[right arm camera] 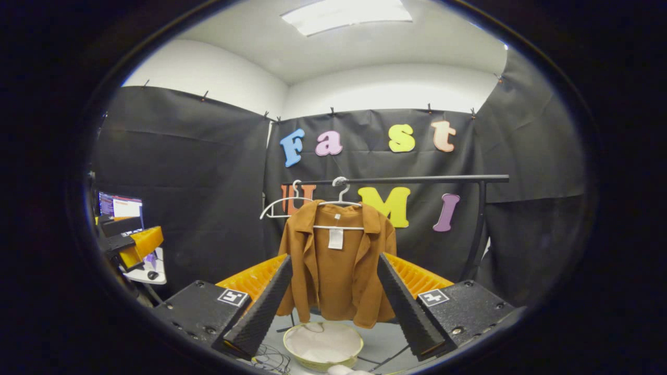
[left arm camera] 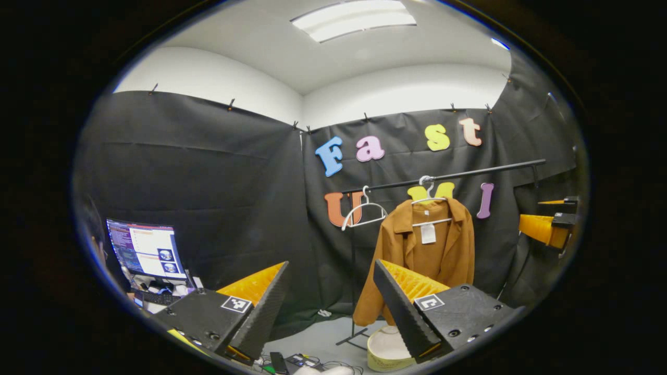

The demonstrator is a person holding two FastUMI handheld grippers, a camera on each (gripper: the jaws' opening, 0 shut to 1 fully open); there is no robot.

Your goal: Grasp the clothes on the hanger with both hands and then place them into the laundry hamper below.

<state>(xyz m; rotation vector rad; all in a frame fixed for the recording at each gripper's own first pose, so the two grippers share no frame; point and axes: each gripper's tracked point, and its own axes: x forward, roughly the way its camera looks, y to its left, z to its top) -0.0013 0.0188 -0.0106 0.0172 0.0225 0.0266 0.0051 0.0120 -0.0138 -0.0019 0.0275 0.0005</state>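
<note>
A brown jacket (left arm camera: 427, 255) (right arm camera: 336, 265) with a white tag hangs on a white hanger (left arm camera: 430, 200) (right arm camera: 338, 200) from a black rail (left arm camera: 448, 174) (right arm camera: 406, 180). Under it on the floor stands a round pale hamper (left arm camera: 388, 349) (right arm camera: 323, 344) with a white lining. My left gripper (left arm camera: 331, 312) is open and empty, well short of the jacket, which lies to its right. My right gripper (right arm camera: 333, 312) is open too, with the jacket straight ahead between its fingers but still at a distance. The right gripper (left arm camera: 547, 226) shows at the far right edge, the left gripper (right arm camera: 130, 242) at the far left edge.
An empty white hanger (left arm camera: 365, 211) (right arm camera: 279, 205) hangs on the rail left of the jacket. A lit monitor (left arm camera: 146, 252) (right arm camera: 120, 205) and desk clutter stand at the left. Cables and small devices (left arm camera: 292, 362) lie on the grey floor near the rail's foot.
</note>
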